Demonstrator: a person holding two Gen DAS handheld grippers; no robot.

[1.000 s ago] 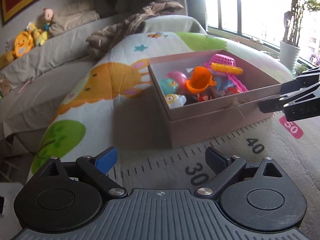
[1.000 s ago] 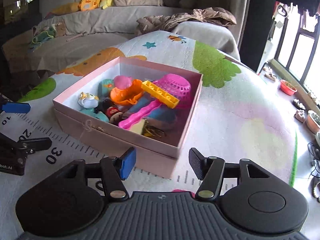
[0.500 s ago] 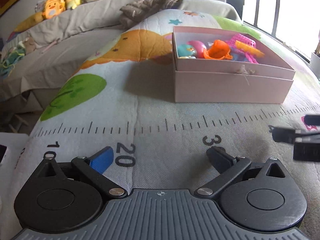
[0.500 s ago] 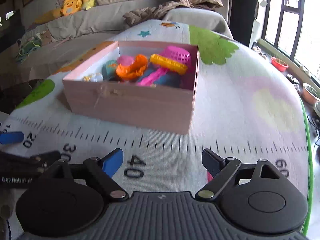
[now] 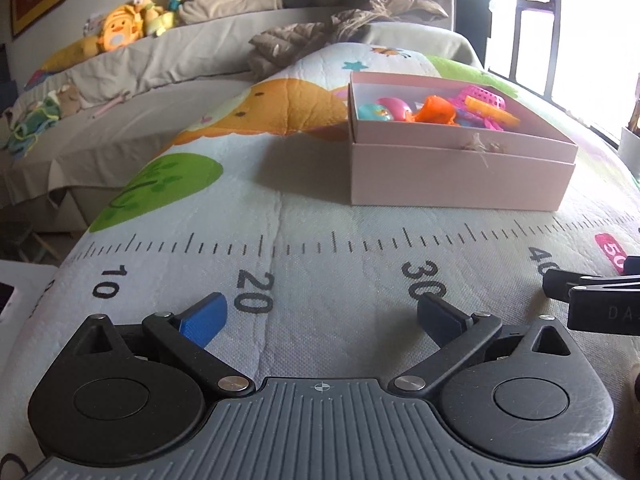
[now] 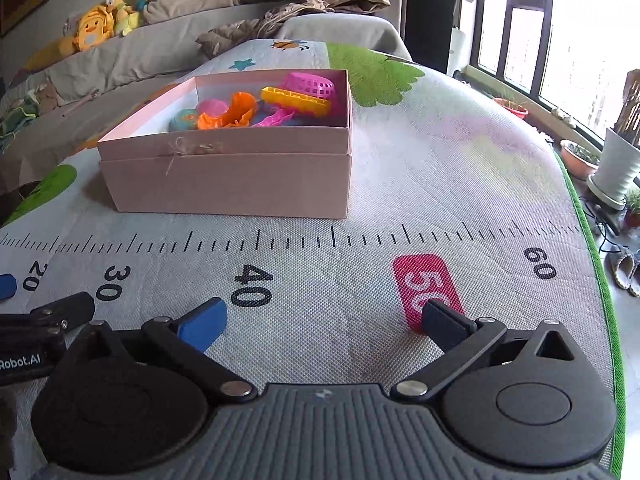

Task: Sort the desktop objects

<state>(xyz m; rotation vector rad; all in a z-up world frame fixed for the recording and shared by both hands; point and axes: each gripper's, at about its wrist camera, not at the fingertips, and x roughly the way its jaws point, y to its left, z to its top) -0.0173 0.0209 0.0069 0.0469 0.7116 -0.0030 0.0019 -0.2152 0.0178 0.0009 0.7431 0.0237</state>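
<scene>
You held both the left hand-held gripper [image 5: 322, 320] and right hand-held gripper [image 6: 324, 320] wide and empty over the ruler-printed play mat [image 6: 460, 184]; the pink box [image 6: 240, 176] of toys [image 6: 256, 110] sat ahead, a sofa [image 5: 160, 60] behind.

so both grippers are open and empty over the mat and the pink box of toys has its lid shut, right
Not quite: the pink box has no lid on it. The right wrist view looks straight into it, onto the orange toy, yellow piece and pink basket. The rest holds: the left gripper and right gripper are both open and empty over the mat.
</scene>
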